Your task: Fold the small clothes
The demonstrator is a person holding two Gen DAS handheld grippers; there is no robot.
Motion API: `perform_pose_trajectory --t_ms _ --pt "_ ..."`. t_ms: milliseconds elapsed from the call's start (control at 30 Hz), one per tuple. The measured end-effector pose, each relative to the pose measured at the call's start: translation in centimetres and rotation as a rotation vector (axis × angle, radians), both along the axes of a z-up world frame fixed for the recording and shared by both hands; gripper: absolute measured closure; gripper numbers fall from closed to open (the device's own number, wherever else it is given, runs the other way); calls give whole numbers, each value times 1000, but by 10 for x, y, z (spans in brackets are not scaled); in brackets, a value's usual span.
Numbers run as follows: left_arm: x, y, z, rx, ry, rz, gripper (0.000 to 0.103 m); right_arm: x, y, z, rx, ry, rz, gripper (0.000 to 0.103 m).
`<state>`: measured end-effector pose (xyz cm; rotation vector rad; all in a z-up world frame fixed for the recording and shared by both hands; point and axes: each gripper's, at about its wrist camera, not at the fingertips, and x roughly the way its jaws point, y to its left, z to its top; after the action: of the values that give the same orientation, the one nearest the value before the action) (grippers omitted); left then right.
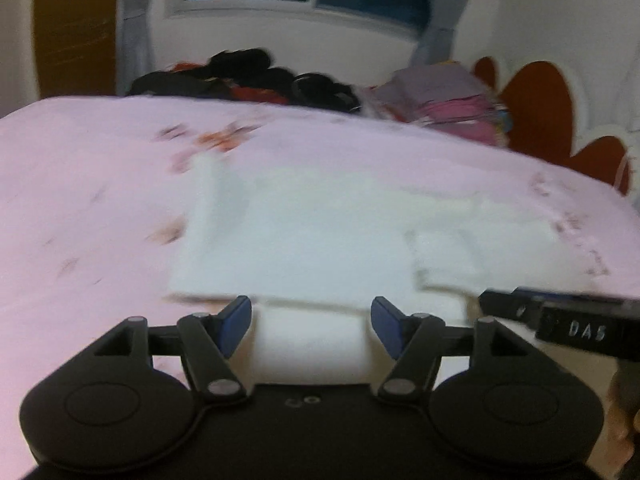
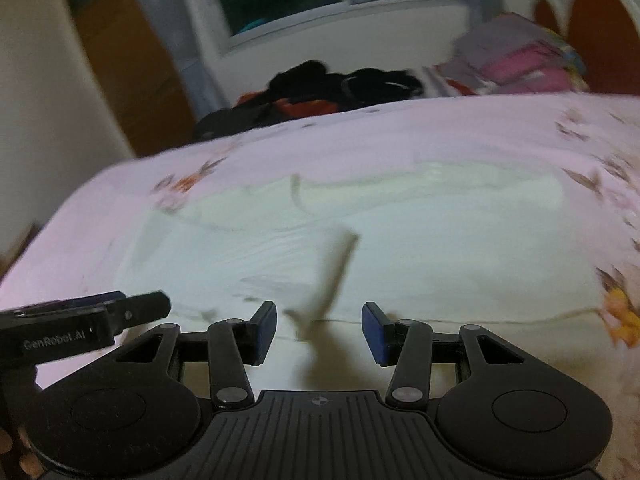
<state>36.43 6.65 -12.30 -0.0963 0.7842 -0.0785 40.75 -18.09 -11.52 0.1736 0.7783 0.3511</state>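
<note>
- Left gripper (image 1: 311, 326) fingers spread, released, white garment (image 1: 304, 240) lying flat just ahead, fold edge between tips
- Right gripper (image 2: 319, 330) fingers apart, gripping nothing, garment under and ahead
- Pink bedsheet (image 1: 80, 200) underneath

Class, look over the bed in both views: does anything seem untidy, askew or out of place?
Yes. The white garment on the pink sheet is only half folded, with one flap sticking up in the right view. At the far edge, a dark clothes heap lies loose beside a neat folded stack.
</note>
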Motion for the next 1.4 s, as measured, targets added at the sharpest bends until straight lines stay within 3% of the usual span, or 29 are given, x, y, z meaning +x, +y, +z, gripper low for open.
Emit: perform_pose_trajectory --t_ms 167,267,300,333,400,633,733,800,867,1067,1200,1300,1400 --pt "3 12 -16 46 35 60 41 6 34 -15 -174 -36 29 56" --pt "10 16 -20 66 20 83 42 12 33 -20 -196 -55 23 58" --pt "13 16 -21 68 17 90 42 14 31 -18 -188 -62 20 79" --pt "15 17 -21 69 14 96 42 16 27 -17 -180 -62 15 89" --pt "21 18 -22 72 6 109 42 17 17 -9 -151 -80 -17 93" --pt "29 20 -27 80 -13 125 43 30 -49 19 -77 -94 -175 95" --pt "29 20 -27 63 -34 121 60 37 -72 10 -48 -25 -204 95" --pt "27 16 -26 57 -46 95 82 37 -92 -2 -5 32 -245 95" --pt "25 10 -27 74 -57 69 89 36 -110 -11 60 82 -287 94" --pt "24 9 -27 67 -46 72 90 25 -137 -11 19 87 -370 94" --pt "25 13 -22 47 -19 74 89 24 -139 -11 -70 68 -407 94" --pt "15 20 -10 13 -33 69 82 18 -139 -4 -164 16 -453 94" --pt "7 19 4 -4 -68 65 78 17 -136 5 -138 -25 -416 94"
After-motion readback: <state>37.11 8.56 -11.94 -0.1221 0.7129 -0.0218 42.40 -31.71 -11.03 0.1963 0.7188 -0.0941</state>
